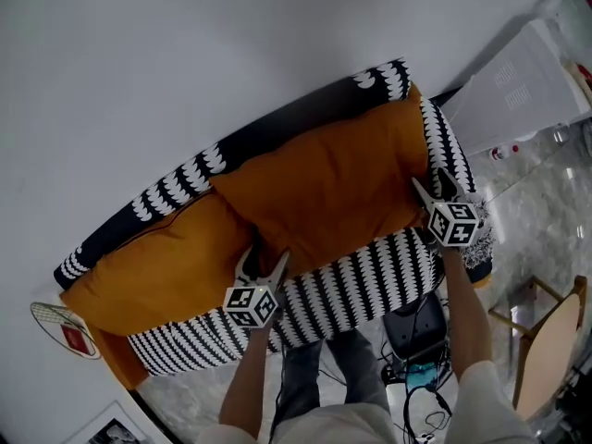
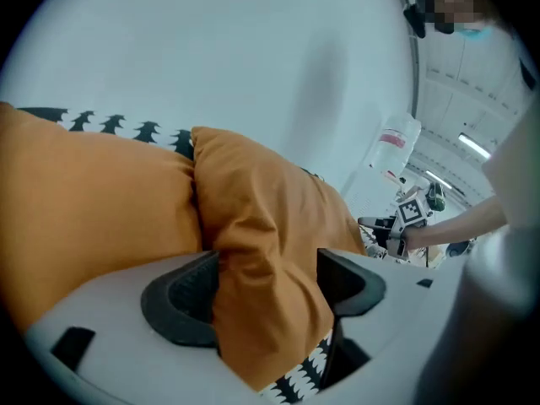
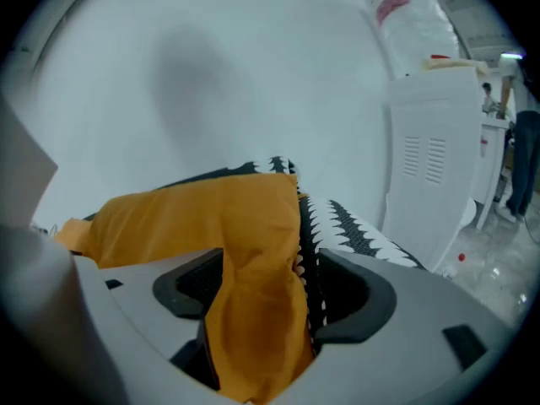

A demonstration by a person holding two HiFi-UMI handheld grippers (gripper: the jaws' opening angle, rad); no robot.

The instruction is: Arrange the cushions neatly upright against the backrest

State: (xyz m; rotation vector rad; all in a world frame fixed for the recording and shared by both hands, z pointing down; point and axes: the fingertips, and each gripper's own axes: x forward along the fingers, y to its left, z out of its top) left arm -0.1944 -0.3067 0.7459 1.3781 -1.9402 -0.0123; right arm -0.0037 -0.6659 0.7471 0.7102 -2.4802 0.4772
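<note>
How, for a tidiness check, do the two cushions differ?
The right cushion's lower corners sit between the open jaws of the left gripper and right gripper; the left cushion lies free. The right cushion is at the sofa's right end, the left cushion opposite. Both are orange.

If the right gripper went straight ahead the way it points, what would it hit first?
The orange cushion, whose corner lies between the open jaws of the right gripper; probably the backrest behind it.

Fold of orange cushion [image 2: 270,226] partly covers the inner pad faces of my left gripper [image 2: 266,285]; same fabric partly hides those of my right gripper [image 3: 266,298]. Framed print [image 1: 111,425] cut off by bottom edge. Red label [image 2: 392,139] too small to read.
</note>
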